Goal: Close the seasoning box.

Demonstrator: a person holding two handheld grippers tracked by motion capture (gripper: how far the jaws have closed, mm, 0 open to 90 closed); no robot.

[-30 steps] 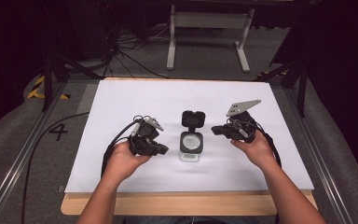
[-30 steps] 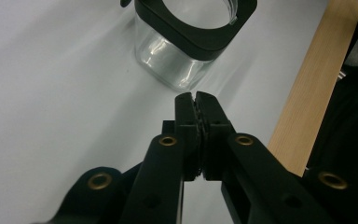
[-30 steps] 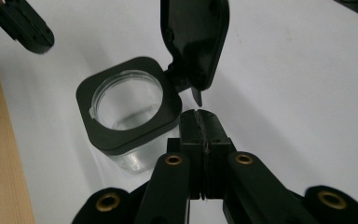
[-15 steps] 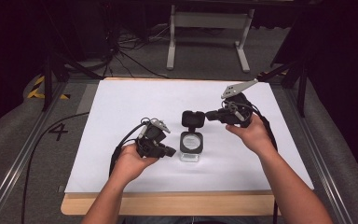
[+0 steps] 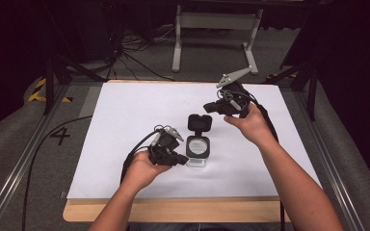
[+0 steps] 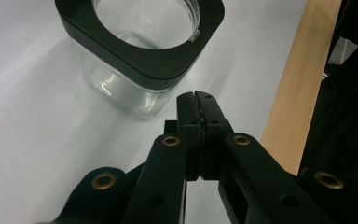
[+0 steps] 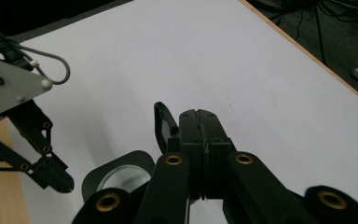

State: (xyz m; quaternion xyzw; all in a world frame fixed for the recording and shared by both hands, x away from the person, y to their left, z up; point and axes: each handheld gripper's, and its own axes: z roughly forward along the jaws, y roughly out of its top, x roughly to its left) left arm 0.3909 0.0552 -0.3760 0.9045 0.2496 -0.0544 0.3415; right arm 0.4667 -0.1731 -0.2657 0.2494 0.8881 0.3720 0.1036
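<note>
A clear square jar (image 5: pixel 197 150) with a black rim (image 6: pixel 168 70) stands mid-table, its hinged black lid (image 5: pixel 200 122) tipped up and open behind it. My left gripper (image 5: pixel 181 160) lies low against the jar's near-left side, jaws shut and empty; in the left gripper view its tips (image 6: pixel 197 96) sit just short of the glass. My right gripper (image 5: pixel 206 108) hovers behind and right of the lid, jaws shut with nothing between them. In the right gripper view its tips (image 7: pixel 199 115) are right beside the lid's edge (image 7: pixel 163 125), with the jar mouth (image 7: pixel 121 177) below.
A white sheet (image 5: pixel 139 110) covers the table, and a wooden edge (image 5: pixel 173 211) runs along the near side. The left gripper (image 7: pixel 51 175) and its grey plate (image 7: pixel 4 86) appear in the right gripper view. Cables and a metal stand (image 5: pixel 212 24) lie on the floor beyond.
My right gripper has risen and moved back and left, toward the upright lid. My left gripper has slid right, closer to the jar. The jar has stayed in place.
</note>
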